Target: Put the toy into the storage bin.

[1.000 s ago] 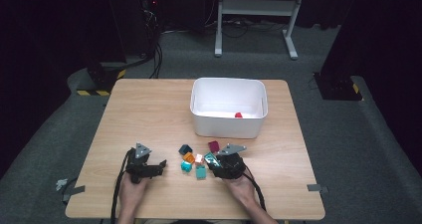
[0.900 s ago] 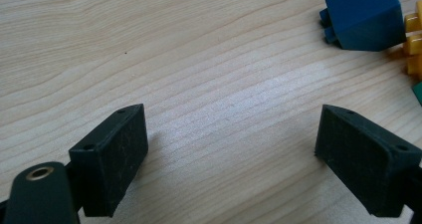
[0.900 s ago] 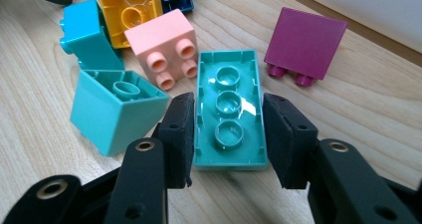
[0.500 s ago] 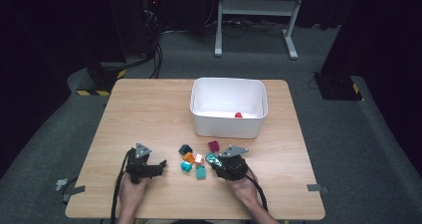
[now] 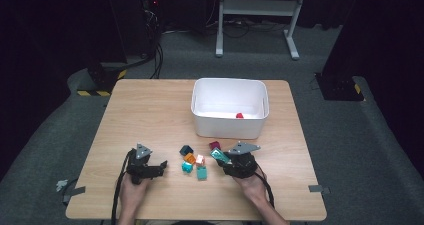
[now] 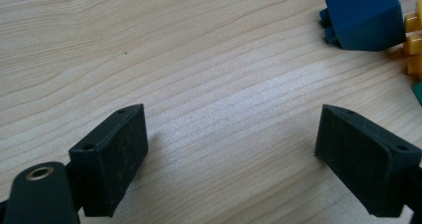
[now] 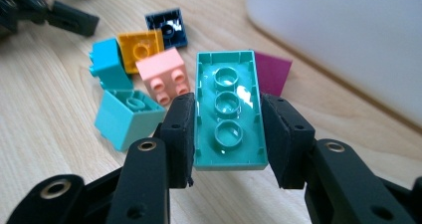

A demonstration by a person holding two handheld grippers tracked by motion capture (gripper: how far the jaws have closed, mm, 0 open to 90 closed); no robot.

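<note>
Since a second ago the teal two-by-four brick [image 7: 229, 117] has been lifted slightly off the table, clamped in the right gripper [image 7: 228, 134]; the white bin [image 5: 229, 107] ahead seems next. The left gripper [image 6: 231, 159] rests unclenched, empty.

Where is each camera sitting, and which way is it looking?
High view: sits above the person's side of the table, looking forward and down; both forearms, the left tongs and right tongs show.
Left gripper view: rides the left tongs, looking along open jaws at bare wood and a dark blue brick.
Right gripper view: rides the right tongs, jaws shut on a long teal brick, facing the white bin.
Shared: the high and right gripper views both show that teal brick.
</note>
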